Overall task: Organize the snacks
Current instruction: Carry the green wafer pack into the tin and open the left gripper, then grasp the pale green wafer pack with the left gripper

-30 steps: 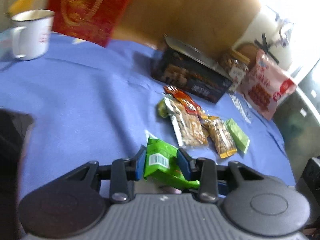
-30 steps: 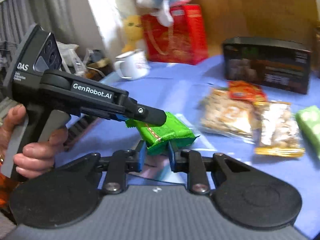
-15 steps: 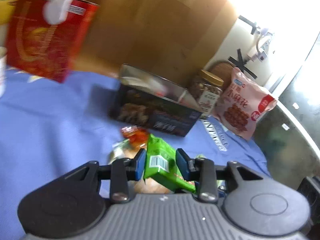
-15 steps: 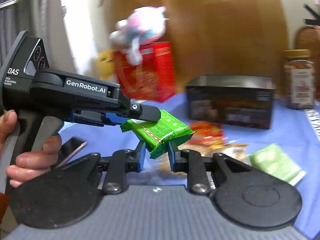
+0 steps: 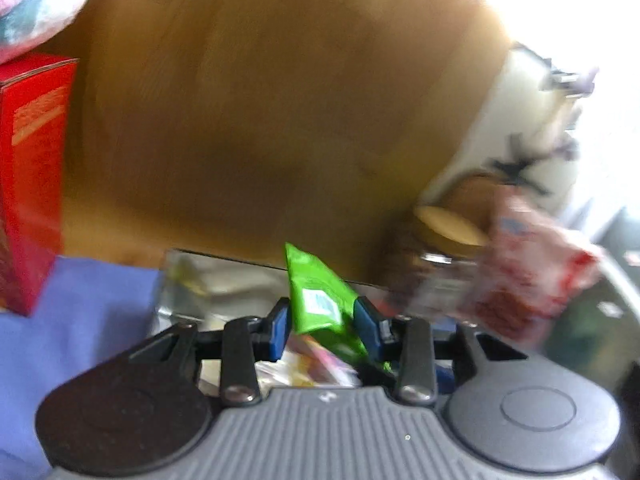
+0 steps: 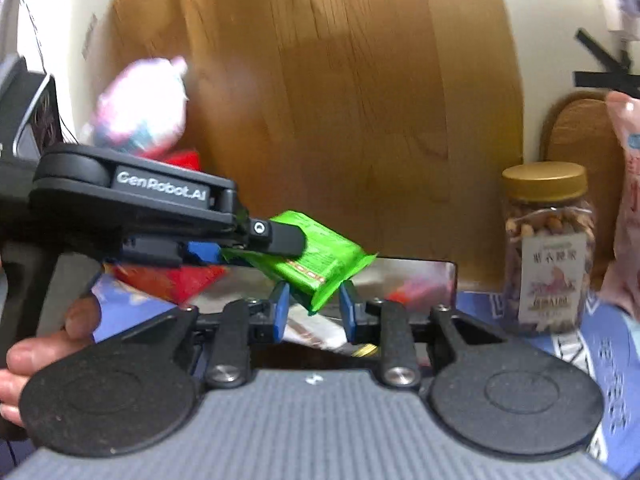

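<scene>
My left gripper is shut on a green snack packet and holds it in the air just above the open dark snack box. In the right wrist view the same packet hangs from the left gripper's fingers, over the box's rim. My right gripper sits just under the packet's free end with its jaws a little apart; whether they touch the packet I cannot tell. Wrapped snacks lie inside the box.
A jar of nuts with a gold lid stands right of the box, and a pink snack bag stands beyond it. A red box with a plush toy on top stands left. Blue cloth covers the table.
Both grippers have risen and moved forward from the loose snacks on the cloth to the open box. The green packet stays in the left gripper. The right jaws have opened wider.
</scene>
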A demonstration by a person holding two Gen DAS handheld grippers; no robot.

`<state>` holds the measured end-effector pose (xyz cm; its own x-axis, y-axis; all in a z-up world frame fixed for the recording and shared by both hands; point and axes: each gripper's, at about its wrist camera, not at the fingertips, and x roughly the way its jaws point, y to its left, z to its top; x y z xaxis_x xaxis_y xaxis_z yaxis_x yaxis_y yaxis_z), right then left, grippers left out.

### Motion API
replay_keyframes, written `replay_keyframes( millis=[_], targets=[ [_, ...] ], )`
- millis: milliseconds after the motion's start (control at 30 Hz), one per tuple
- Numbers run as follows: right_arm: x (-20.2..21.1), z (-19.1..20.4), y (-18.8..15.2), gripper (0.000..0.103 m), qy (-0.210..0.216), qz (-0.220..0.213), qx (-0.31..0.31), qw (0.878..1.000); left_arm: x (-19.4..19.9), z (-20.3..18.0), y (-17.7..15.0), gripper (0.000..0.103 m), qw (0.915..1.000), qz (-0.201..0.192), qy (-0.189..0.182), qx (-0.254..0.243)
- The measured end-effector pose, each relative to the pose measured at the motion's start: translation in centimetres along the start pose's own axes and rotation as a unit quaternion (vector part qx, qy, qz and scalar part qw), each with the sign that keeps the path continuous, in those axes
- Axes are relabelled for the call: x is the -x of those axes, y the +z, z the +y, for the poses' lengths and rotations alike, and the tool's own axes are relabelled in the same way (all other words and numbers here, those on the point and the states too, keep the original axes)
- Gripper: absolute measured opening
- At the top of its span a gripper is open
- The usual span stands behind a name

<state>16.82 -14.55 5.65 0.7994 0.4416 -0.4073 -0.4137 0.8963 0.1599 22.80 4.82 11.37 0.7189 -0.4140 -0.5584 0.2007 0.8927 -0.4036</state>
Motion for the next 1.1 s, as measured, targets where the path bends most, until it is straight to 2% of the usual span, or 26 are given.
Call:
replay_keyframes(
  millis=[67, 167, 267, 333, 433, 533, 667, 733, 833, 867, 933, 1000, 1100],
  targets=[
    [-0.1, -0.6, 0.1, 0.031, -0.015, 0.004, 0.005, 1.0, -0.1, 0.8, 0.0, 0.034, 0.9997, 0.0, 0.022, 0.004],
    [3.2, -3.0, -0.1, 0.031, -0.004, -0.014, -0.03, 0.999, 2.4, 1.5, -1.0, 0.033, 0.9996, -0.012, 0.002, 0.024],
    [7.7, -5.1, -2.1, 0.033, -0.003, -0.013, -0.052, 0.999, 5.2, -0.2, -3.1, 0.033, 0.9997, -0.011, -0.021, -0.004],
    [9.8, -5.7, -3.9, 0.035, -0.005, 0.013, -0.057, 0.998, 6.0, -1.7, -4.7, 0.033, 0.9987, 0.01, -0.046, -0.023],
    [12.5, -5.5, -7.2, 0.042, -0.013, 0.046, -0.082, 0.996, 5.0, -4.4, -7.1, 0.034, 0.9934, 0.059, -0.083, -0.052],
    [14.8, -4.3, -9.6, 0.046, -0.016, 0.061, -0.08, 0.995, 2.5, -7.1, -9.4, 0.043, 0.9871, 0.094, -0.085, -0.098],
    [14.6, -2.3, -11.1, 0.049, -0.028, 0.087, -0.043, 0.995, -0.8, -8.2, -11.8, 0.045, 0.978, 0.158, -0.088, -0.105],
    [14.4, -1.8, -12.0, 0.049, -0.021, 0.095, -0.027, 0.995, -1.9, -8.4, -13.0, 0.042, 0.9748, 0.181, -0.086, -0.099],
    [13.2, -1.0, -12.4, 0.046, -0.048, 0.093, 0.017, 0.994, -1.6, -8.6, -14.0, 0.038, 0.9761, 0.18, -0.086, -0.086],
    [13.1, -1.1, -12.5, 0.042, -0.051, 0.088, 0.024, 0.995, -1.5, -8.8, -14.2, 0.034, 0.975, 0.186, -0.094, -0.077],
    [12.8, -1.6, -12.3, 0.038, -0.047, 0.082, 0.01, 0.995, -1.2, -9.2, -14.2, 0.034, 0.9759, 0.186, -0.089, -0.07],
    [12.8, -1.8, -12.0, 0.035, -0.045, 0.076, 0.003, 0.996, -0.7, -9.8, -14.1, 0.034, 0.9784, 0.172, -0.082, -0.08],
    [13.1, -1.7, -11.2, 0.035, -0.042, 0.057, 0.001, 0.998, 0.8, -9.5, -12.8, 0.033, 0.9824, 0.152, -0.085, -0.068]
  ],
)
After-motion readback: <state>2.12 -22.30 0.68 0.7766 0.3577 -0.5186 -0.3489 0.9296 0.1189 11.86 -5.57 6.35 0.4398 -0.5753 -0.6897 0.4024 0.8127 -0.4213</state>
